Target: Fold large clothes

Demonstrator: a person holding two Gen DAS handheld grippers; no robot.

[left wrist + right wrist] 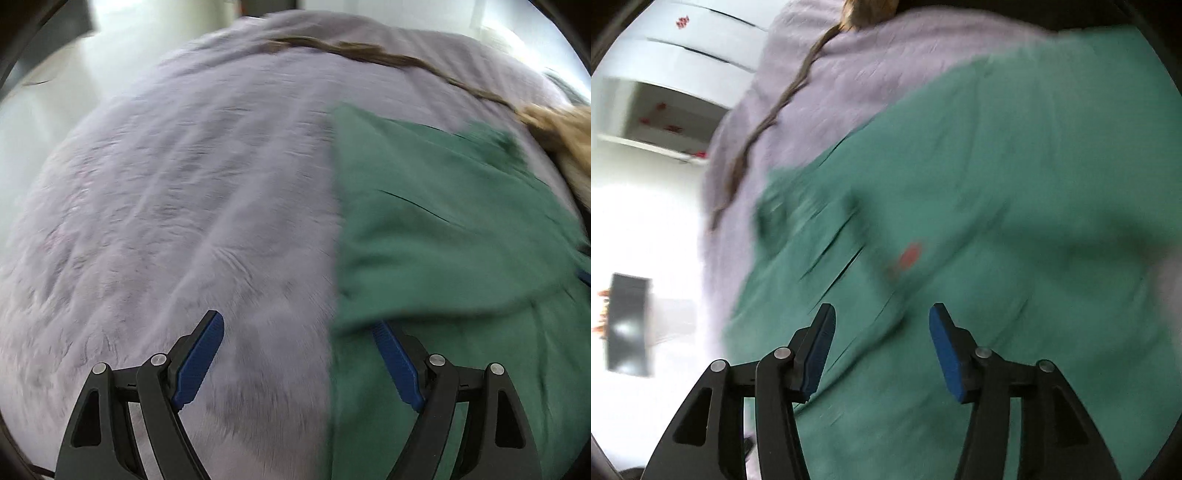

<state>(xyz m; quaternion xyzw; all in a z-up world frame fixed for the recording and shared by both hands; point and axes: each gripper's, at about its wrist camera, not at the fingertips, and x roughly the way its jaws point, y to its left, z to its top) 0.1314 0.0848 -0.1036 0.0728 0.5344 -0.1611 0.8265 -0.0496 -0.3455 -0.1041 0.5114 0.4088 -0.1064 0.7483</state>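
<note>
Garment (461,221), green, soft, light and limp by its look, lying on lilac blanket (184,184), best pinched at hem or corner; left gripper (295,328) and right gripper (882,314) both spread wide, holding nothing.

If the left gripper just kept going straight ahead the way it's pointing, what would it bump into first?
Probably the fuzzy lilac blanket: the open left gripper points along it, at the left edge of the green garment, which overlaps its right finger. The picture is blurred and depth is unclear.
</note>
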